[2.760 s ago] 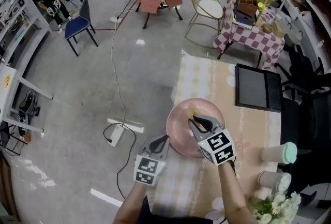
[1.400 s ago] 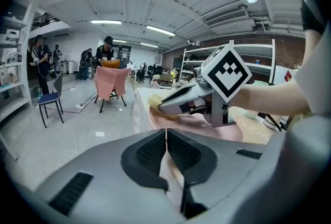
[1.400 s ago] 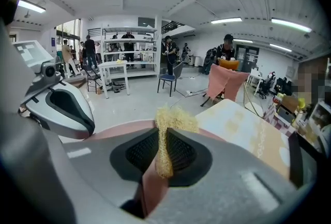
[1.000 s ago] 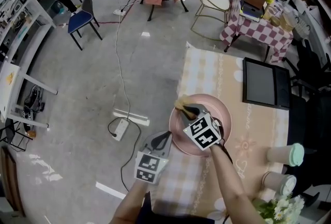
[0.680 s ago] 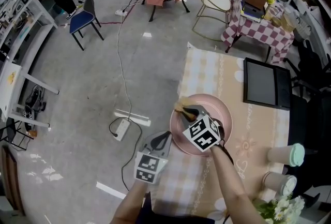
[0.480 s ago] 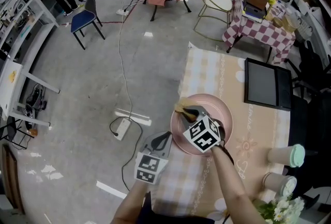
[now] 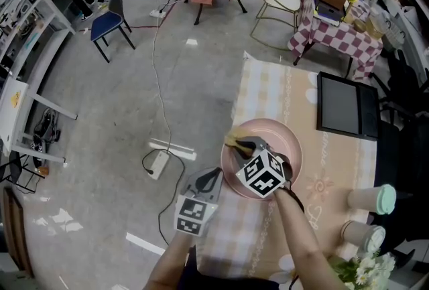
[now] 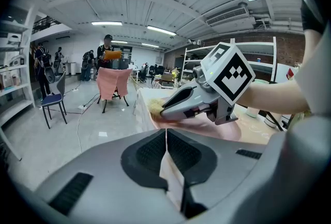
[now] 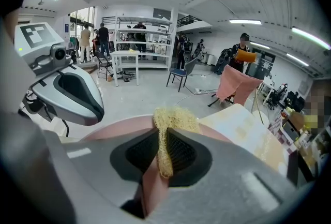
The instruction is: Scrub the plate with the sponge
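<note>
Yellow sponge (image 7: 234, 142) clamped in right tool (image 7: 242, 144), partly hidden, on plate (image 7: 284, 141); left tool (image 7: 214, 177) closed.

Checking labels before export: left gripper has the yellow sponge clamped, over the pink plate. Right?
No, wrong gripper. The right gripper has the yellow sponge clamped, over the pink plate; the right gripper view shows it between the jaws. The left gripper holds no sponge.
</note>
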`<state>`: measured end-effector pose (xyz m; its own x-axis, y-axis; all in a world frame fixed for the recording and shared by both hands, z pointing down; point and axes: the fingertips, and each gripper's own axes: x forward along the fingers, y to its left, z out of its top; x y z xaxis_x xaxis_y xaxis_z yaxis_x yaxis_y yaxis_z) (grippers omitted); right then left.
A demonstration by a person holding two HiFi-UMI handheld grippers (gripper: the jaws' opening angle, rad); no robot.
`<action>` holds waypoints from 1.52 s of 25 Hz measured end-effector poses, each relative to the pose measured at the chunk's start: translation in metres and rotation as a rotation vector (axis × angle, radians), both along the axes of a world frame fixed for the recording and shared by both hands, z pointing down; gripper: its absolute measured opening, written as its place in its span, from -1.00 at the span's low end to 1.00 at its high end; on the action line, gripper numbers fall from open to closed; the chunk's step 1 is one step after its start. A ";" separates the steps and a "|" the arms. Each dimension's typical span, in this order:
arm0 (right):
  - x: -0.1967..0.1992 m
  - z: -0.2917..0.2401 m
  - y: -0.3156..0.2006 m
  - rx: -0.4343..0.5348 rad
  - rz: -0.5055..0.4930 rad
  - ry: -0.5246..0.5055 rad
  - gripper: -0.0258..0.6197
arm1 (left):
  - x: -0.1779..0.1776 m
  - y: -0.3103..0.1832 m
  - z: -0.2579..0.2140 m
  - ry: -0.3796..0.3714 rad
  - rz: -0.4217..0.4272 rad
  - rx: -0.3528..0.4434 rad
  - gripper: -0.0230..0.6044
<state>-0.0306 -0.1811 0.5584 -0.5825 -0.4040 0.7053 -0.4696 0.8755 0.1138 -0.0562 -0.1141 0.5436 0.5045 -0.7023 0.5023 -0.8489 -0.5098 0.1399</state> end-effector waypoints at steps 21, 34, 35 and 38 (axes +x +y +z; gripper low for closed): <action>-0.006 0.008 0.019 -0.012 -0.081 0.080 -0.77 | -0.005 0.006 0.012 -0.009 -0.005 -0.023 -0.87; -0.008 0.008 0.036 -0.044 -0.103 0.086 -0.77 | -0.001 0.008 0.013 -0.007 0.000 -0.028 -0.87; -0.008 0.008 0.037 -0.045 -0.104 0.088 -0.77 | -0.002 0.008 0.012 -0.007 0.000 -0.028 -0.87; -0.008 0.008 0.038 -0.047 -0.104 0.091 -0.77 | -0.002 0.008 0.013 -0.007 0.002 -0.030 -0.87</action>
<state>-0.0383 -0.1427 0.5665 -0.5520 -0.3099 0.7741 -0.3653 0.9244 0.1096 -0.0581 -0.1059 0.5562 0.5025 -0.6854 0.5270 -0.8487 -0.5074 0.1493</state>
